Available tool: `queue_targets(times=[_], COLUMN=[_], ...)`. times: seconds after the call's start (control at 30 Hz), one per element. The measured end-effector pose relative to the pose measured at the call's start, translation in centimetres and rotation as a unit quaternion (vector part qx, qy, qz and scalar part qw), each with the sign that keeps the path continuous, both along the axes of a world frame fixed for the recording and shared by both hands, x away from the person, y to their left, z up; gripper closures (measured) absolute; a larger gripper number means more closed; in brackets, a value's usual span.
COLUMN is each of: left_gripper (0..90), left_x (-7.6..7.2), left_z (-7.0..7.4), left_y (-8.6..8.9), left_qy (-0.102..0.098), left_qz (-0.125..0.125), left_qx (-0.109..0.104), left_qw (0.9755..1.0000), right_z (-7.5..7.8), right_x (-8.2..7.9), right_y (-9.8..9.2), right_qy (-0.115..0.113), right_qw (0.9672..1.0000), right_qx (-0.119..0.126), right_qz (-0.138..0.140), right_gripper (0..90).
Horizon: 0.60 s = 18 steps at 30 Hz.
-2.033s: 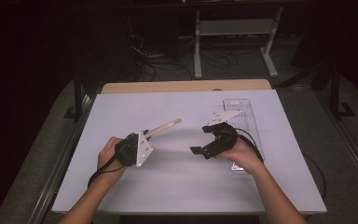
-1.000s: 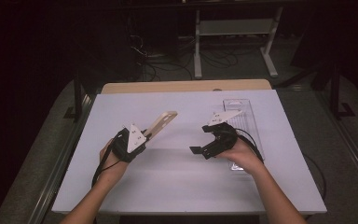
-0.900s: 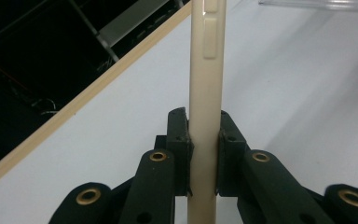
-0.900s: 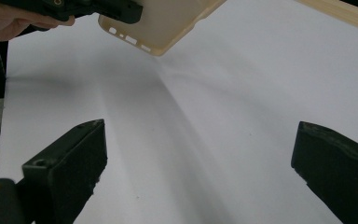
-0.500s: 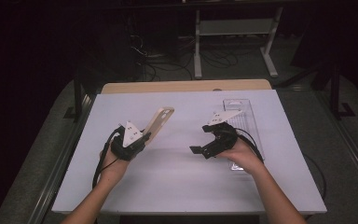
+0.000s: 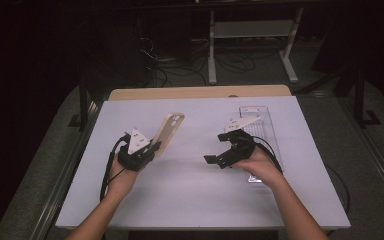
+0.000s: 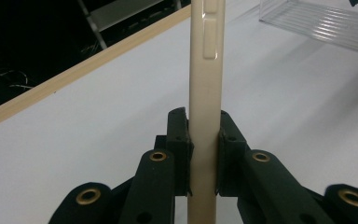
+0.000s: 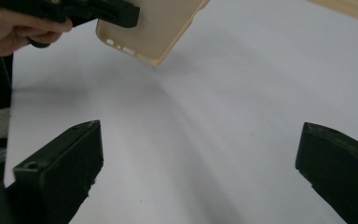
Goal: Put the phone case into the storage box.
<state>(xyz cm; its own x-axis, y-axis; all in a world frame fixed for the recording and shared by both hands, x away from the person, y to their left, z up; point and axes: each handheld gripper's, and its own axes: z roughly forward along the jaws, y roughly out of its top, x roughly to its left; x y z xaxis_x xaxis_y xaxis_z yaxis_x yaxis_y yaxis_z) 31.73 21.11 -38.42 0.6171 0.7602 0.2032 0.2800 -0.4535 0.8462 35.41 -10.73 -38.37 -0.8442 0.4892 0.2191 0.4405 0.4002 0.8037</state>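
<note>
On the white table (image 6: 190,200), a clear plastic tray (image 6: 265,125) lies under the right forearm. The left gripper (image 6: 147,150) clamps a cream phone case (image 6: 169,132), held tilted above the surface. The right gripper (image 6: 219,159) hangs nearby, jaws wide and empty. Likely a handover: next, align the right jaws with the case's free end.

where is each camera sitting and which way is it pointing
High view: above the person's side, facing forward and down at the table; both forearms, left tool and right tool show.
Left gripper view: on the left tool, looking along its jaws, shut on the phone case edge-on.
Right gripper view: on the right tool, facing across the table between open jaws; the left hand shows.
All three share the case.
</note>
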Motion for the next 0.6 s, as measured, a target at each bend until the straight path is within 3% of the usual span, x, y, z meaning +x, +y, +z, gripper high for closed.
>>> queue_targets(times=[0.33, 0.6], left_gripper=[79.0, 79.0], left_x=[-0.07, -0.07], left_z=[-0.05, -0.19], left_y=[-0.26, -0.32], left_qy=[0.002, 0.005], left_qz=[-0.001, 0.0], left_qx=[-0.001, -0.006], left_qw=[1.0, 1.0], right_z=[0.08, 0.45], right_x=[-0.22, 0.01], right_y=[0.08, 0.66], right_qy=[-0.001, -0.001], right_qw=[1.0, 0.9998], right_qx=[0.009, -0.01], right_qz=[-0.002, -0.015], right_gripper=[0.0, 0.0])
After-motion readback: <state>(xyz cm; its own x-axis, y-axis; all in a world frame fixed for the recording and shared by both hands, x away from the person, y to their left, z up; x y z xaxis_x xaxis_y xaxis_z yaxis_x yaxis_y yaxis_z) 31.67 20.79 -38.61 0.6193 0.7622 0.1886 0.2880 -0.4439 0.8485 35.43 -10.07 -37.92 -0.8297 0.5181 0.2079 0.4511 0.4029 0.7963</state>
